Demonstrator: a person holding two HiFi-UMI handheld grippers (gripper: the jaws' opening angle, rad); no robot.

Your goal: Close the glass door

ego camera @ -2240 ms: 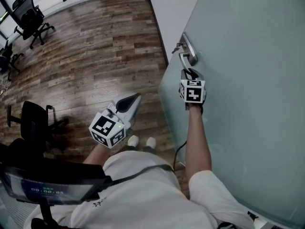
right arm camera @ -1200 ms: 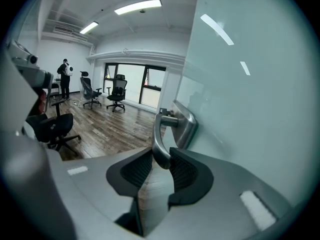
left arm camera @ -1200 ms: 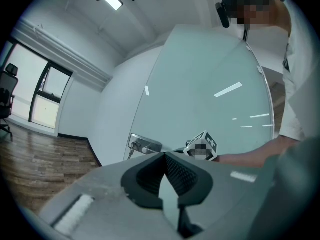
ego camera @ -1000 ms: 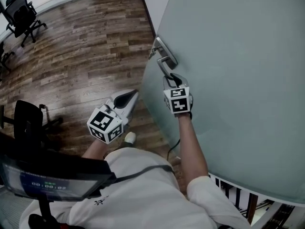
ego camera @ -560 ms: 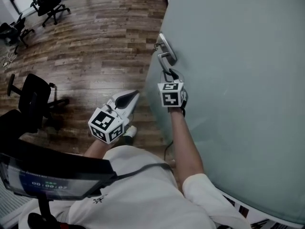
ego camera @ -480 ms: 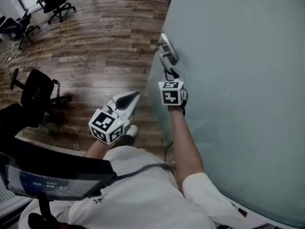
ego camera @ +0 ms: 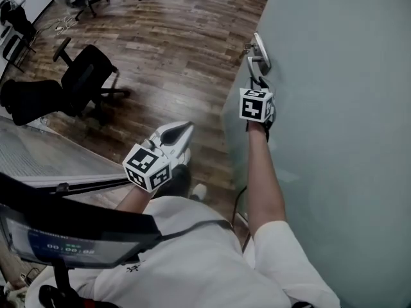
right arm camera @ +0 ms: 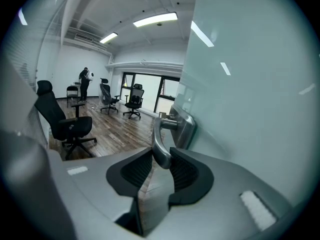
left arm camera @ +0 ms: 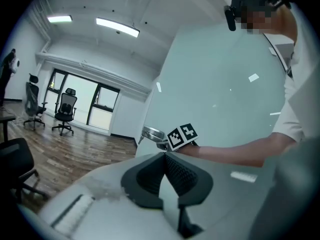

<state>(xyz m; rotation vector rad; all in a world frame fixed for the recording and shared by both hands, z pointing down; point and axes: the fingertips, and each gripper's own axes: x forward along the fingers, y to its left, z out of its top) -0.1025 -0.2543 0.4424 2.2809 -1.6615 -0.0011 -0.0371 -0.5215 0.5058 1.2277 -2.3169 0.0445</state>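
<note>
The frosted glass door [ego camera: 340, 108] fills the right of the head view, with a metal lever handle [ego camera: 259, 55] near its edge. My right gripper [ego camera: 259, 82] is shut on the lever. In the right gripper view the handle [right arm camera: 161, 151] sits between both dark pads [right arm camera: 184, 171], below its plate on the door [right arm camera: 240, 84]. My left gripper [ego camera: 182, 131] hangs over the floor left of the door, its jaws shut with nothing in them. In the left gripper view the left gripper [left arm camera: 164, 158] points toward the handle [left arm camera: 151, 133] and the door [left arm camera: 225, 79].
Wooden floor [ego camera: 180, 37] spreads to the left. Black office chairs [ego camera: 83, 82] stand at the upper left, and one chair [right arm camera: 65, 126] is close in the right gripper view. A pale partition [ego camera: 51, 153] runs along the lower left. A person [right arm camera: 85, 84] stands far back.
The door edge, its handle and my right gripper on it have shifted up and to the right in the head view. More floor and the chairs have come into view at left. The left gripper stays shut.
</note>
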